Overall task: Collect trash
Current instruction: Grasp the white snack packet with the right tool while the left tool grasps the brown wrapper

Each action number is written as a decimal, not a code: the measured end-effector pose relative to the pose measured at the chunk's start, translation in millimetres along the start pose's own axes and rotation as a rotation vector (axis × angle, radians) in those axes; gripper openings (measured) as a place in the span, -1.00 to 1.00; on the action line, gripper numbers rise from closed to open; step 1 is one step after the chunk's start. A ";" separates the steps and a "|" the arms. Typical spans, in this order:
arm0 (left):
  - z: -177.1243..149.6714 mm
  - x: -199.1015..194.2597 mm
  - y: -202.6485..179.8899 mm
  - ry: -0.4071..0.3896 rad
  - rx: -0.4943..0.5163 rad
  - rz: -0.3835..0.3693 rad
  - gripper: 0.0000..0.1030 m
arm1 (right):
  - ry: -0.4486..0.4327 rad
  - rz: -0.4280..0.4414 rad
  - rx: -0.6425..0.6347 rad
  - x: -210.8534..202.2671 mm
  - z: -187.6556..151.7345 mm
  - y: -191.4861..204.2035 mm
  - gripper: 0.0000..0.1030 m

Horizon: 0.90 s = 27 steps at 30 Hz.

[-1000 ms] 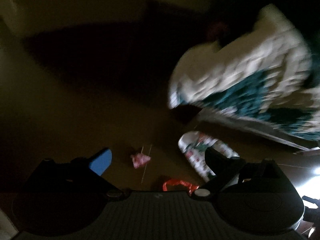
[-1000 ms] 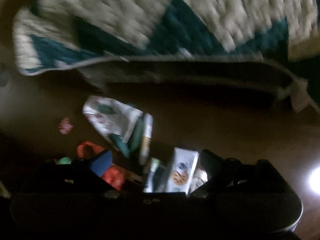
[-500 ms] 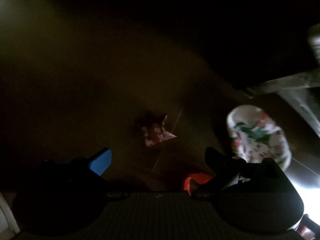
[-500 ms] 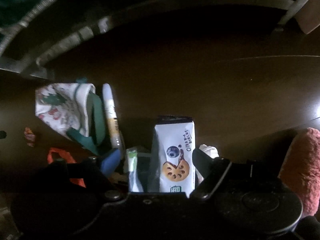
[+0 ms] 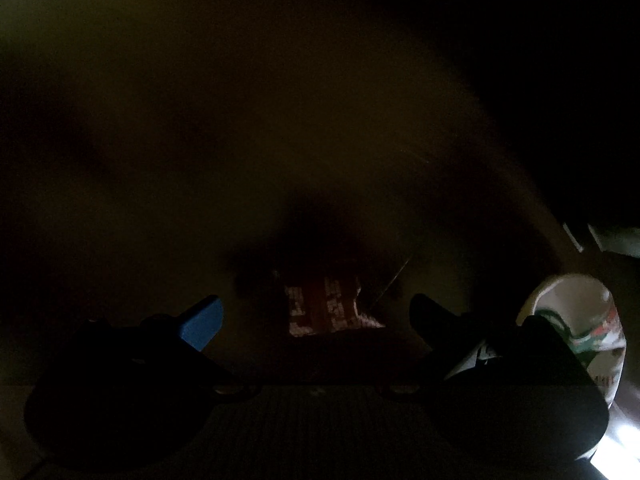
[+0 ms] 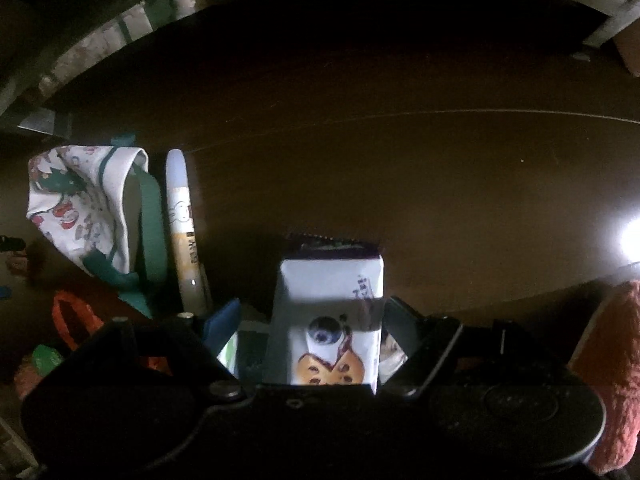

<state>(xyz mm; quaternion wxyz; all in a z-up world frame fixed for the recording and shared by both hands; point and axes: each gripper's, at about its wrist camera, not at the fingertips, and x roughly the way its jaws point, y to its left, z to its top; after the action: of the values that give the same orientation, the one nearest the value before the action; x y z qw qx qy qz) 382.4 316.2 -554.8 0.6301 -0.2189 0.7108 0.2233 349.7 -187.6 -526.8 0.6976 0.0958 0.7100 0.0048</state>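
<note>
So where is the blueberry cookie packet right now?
In the right wrist view the blueberry cookie packet lies on the dark wooden floor, between the open fingers of the right gripper, right of the white marker.

White blueberry-cookie packet (image 6: 332, 320) and crumpled pink wrapper (image 5: 324, 308), flat on floor

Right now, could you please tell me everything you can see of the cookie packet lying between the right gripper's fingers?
The cookie packet is a white pouch with a dark crimped, serrated top edge, printed with a blueberry, chocolate-chip cookies and small text. It looks like glossy plastic film, puffed and apparently unopened. It lies flat on the dark brown floor, lengthwise between the open fingers of the right gripper; the black finger is close beside its edge, contact unclear.
</note>
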 end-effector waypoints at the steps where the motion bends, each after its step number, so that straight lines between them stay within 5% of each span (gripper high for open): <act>1: 0.1 0.8 -0.5 0.000 -0.003 -0.004 0.93 | 0.006 -0.006 -0.011 3.3 1.4 1.4 0.45; 5: -0.7 1.1 -2.7 -0.023 0.013 0.022 0.74 | 0.012 -0.013 -0.031 11.2 6.3 4.6 0.24; 7: -1.4 2.0 -0.9 -0.017 -0.001 0.021 0.32 | 0.010 -0.012 -0.036 12.7 8.2 7.0 0.14; 12: -4.5 -1.7 4.2 -0.002 -0.029 -0.018 -0.13 | 0.017 -0.045 -0.069 14.8 10.3 18.9 -0.06; 20: -20.3 -10.0 10.5 0.012 0.014 0.017 -0.21 | 0.022 -0.065 -0.143 -1.2 -1.3 33.4 -0.17; 27: -31.2 -39.9 8.8 -0.007 0.070 0.013 -0.21 | -0.057 -0.011 -0.168 -58.2 -11.7 31.2 -0.21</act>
<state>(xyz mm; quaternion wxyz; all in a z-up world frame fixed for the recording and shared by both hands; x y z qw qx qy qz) 356.7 305.9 -511.5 0.6386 -0.1913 0.7172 0.2031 342.6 -163.8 -464.5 0.7232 0.0331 0.6874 0.0578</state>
